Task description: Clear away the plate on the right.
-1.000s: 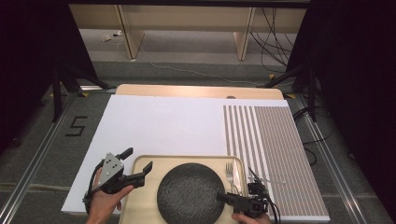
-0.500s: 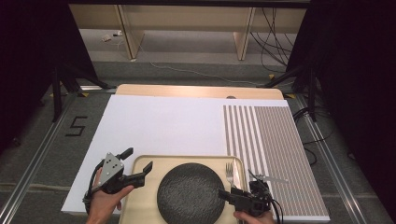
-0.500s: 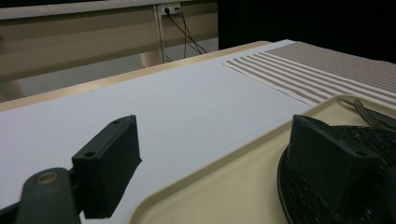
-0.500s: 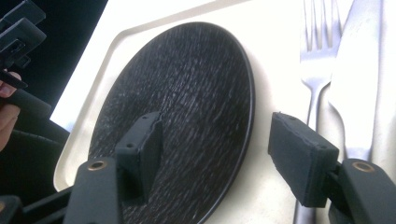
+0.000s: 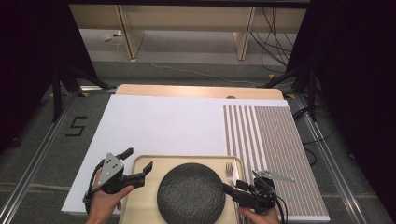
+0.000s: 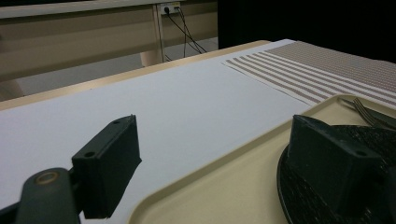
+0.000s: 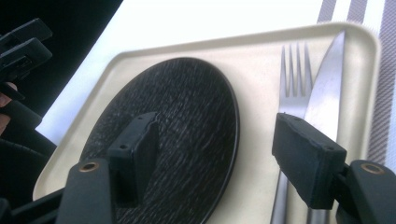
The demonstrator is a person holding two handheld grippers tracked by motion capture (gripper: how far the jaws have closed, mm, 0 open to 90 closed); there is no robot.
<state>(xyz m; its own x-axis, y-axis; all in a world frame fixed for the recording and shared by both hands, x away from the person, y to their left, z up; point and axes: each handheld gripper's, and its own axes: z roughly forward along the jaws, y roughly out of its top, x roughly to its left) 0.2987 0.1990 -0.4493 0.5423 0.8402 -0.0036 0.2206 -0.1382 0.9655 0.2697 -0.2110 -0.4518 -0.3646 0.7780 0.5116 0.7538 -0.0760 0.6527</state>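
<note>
Beige tray (image 5: 140,205) taken as landmark, at near edge of white-covered table (image 5: 163,126). Dark textured plate (image 5: 190,191) centred on tray; fork (image 7: 292,65) and knife (image 7: 327,93) laid along tray's right side. Right gripper (image 7: 219,154) jaws just opened wide, plate rim between them, nothing clamped. Left gripper (image 6: 215,158) jaws spread across tray's left rim, ungripped. Risks judged: pad catching cutlery; plate sliding on smooth tray. Striped mat (image 5: 275,144) right of tray; cables (image 5: 275,28) on floor beyond.

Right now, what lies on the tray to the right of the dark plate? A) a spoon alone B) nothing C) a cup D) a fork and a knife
D: in the right gripper view a fork and a knife lie side by side on the tray, right of the dark plate.
</note>
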